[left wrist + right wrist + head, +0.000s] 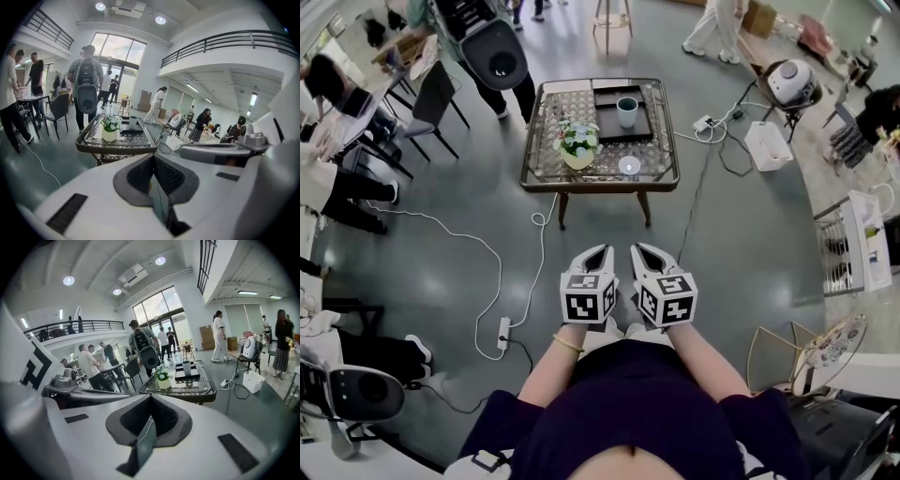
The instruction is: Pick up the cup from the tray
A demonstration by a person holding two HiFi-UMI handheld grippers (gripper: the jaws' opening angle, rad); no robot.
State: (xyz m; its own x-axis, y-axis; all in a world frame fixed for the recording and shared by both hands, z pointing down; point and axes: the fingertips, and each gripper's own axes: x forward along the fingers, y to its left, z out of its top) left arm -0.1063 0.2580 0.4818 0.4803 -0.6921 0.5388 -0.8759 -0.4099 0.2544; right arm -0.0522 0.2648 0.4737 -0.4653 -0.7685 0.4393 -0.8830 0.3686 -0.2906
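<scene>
Left gripper (598,255) and right gripper (645,253) held closed, empty, side by side; cup (627,112) stands at 12 o'clock, well apart, in tray (602,118) on table (534,150); approach not begun, so next move likely requires walking in and opening one pair of jaws.

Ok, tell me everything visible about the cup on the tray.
The cup is a pale grey-green cylinder, ceramic by the look of it, with a dark open mouth. No handle can be made out. It stands upright near the middle of the dark rectangular tray on the glass-topped table. Only the tray touches it.
</scene>
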